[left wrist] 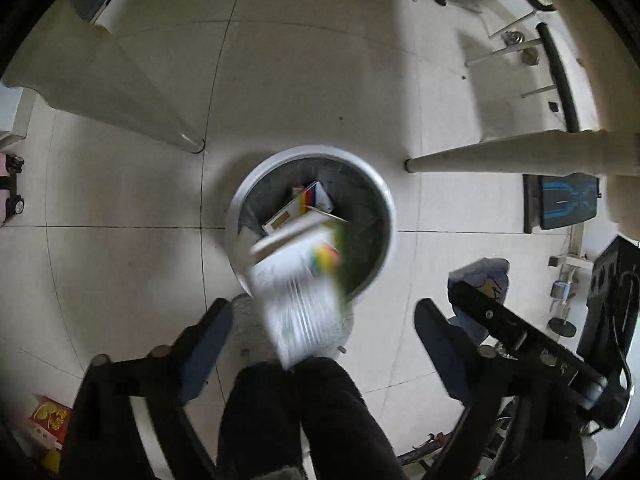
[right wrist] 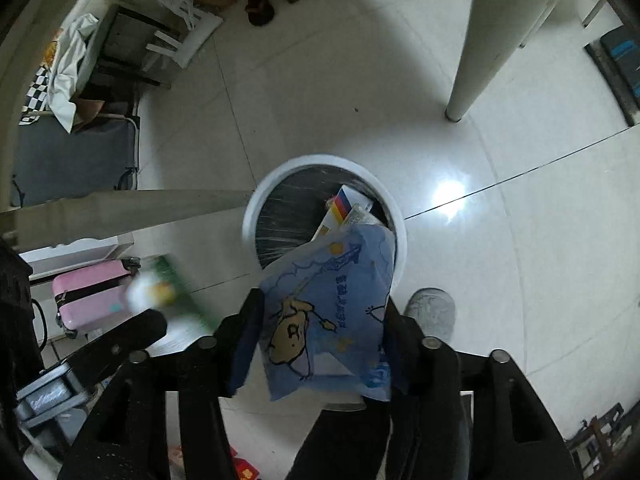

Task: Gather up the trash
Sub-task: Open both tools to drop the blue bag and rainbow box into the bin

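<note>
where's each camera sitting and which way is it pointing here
Left wrist: sits on the left gripper, aimed steeply down at the white trash bin on the tile floor; its open fingers, the person's dark legs and a blurred white box over the bin show.
Right wrist: sits on the right gripper, also aimed down at the bin; its fingers flank a blue printed bag, a shoe beside it.
Shared: the bin with a colour-striped carton inside, the box, the bag, each other's gripper.
</note>
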{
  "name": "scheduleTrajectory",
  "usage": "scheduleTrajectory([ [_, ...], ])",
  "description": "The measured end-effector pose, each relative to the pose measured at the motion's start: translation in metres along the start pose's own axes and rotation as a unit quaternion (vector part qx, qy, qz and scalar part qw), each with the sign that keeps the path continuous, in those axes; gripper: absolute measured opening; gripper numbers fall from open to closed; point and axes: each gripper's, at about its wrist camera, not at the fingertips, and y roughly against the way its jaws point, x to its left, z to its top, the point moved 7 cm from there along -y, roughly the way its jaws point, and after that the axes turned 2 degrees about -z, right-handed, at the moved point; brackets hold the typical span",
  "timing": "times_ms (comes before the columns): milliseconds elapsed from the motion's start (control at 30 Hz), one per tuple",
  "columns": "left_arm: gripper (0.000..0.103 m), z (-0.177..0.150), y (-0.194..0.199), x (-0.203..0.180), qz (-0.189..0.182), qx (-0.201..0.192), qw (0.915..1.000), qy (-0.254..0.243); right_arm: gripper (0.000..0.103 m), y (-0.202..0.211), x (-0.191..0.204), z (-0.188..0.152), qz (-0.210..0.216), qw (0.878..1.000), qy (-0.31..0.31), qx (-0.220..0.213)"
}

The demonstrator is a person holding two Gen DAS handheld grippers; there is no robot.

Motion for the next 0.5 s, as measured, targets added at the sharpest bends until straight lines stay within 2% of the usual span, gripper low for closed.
scheduleTrajectory([
  [67,0.094,0.000,-0.004,0.009,0.013,0.000,0.9999,0.005,0.070,-0.024,-0.005,0.003,0.005,1.000,-0.001,0.008],
  [167,0.094,-0.005,-0.006,0.024,0.031,-0.004,0.9994,0.014,0.074,-0.047,-0.009,0.009,0.011,1.000,-0.002,0.008],
  [200,0.094,-0.006,-0.005,0.027,0.040,-0.007,0.9991,0.013,0.079,-0.051,-0.010,0.009,0.015,1.000,-0.003,0.008],
  [333,0.094,-0.013,0.004,0.040,0.082,-0.028,0.9962,0.009,0.088,-0.055,-0.007,0.008,0.042,0.999,-0.006,0.007],
  [367,0.094,-0.014,0.007,0.043,0.090,-0.032,0.9954,0.009,0.094,-0.055,-0.005,0.008,0.047,0.999,-0.004,0.007],
  [500,0.094,-0.019,0.011,0.055,0.110,-0.040,0.9930,0.015,0.098,-0.055,-0.002,0.006,0.026,1.000,0.009,0.007],
])
